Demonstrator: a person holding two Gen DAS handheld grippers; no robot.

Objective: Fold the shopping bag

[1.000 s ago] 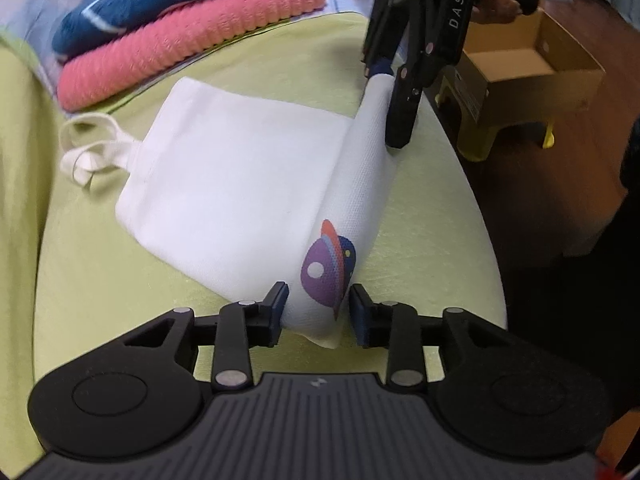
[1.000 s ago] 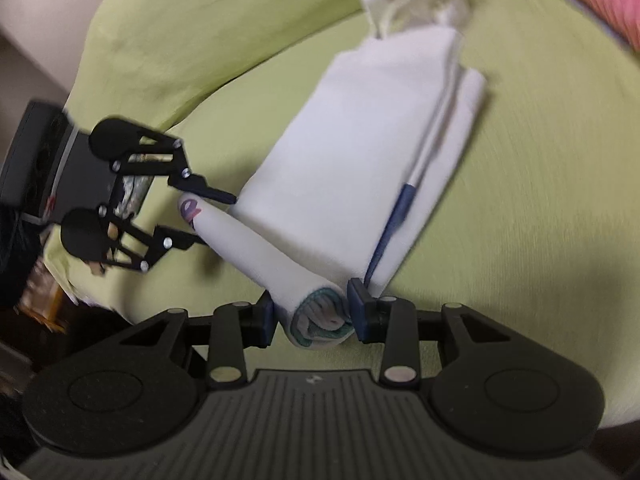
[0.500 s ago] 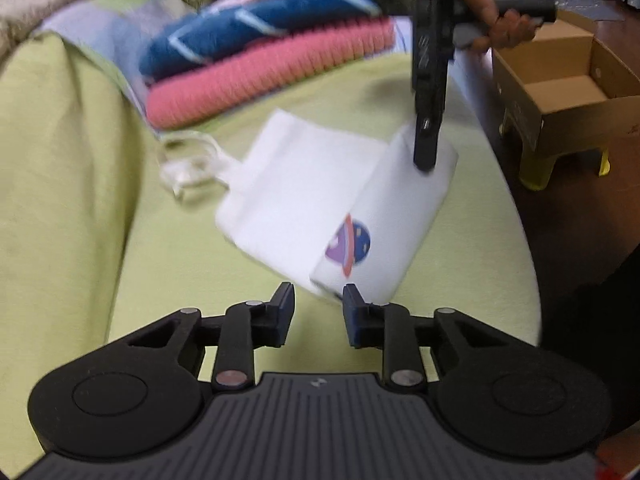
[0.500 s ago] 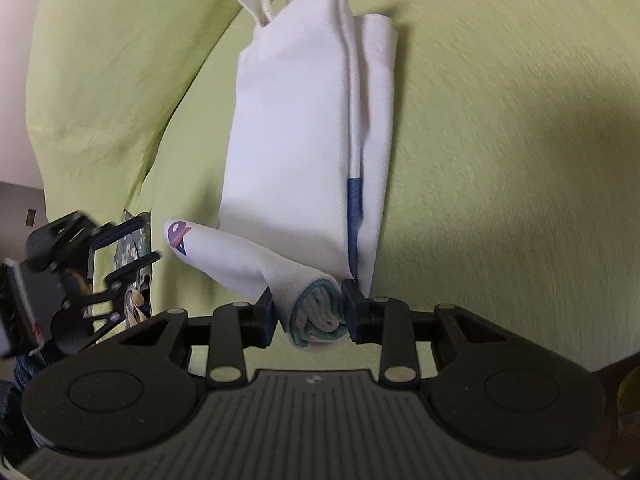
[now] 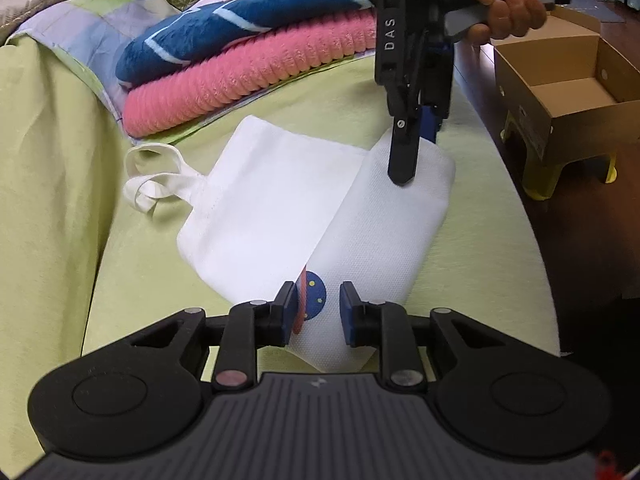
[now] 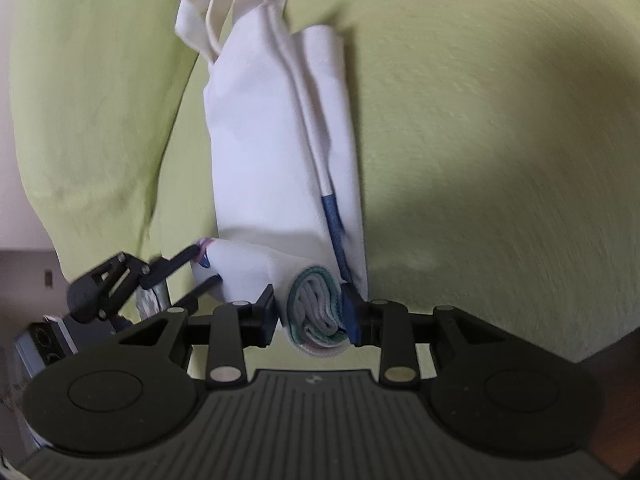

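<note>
Left wrist first: white shopping bag (image 5: 276, 208) lies on the green sofa cover (image 5: 60, 208), its near end folded over. Left gripper (image 5: 316, 312) straddles that fold's corner, fingers spread, left pad touching cloth. Pink blanket (image 5: 248, 76) behind; cardboard box (image 5: 560, 92) to the right.

Right wrist: right gripper (image 6: 310, 314) pinches the fold's other, bunched end, bag (image 6: 272, 152) stretching away with handles (image 6: 224, 12) farthest.

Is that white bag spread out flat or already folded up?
Partly folded. The white bag has its bottom end turned over on itself, the fold held by the right gripper; the handles lie loose.
</note>
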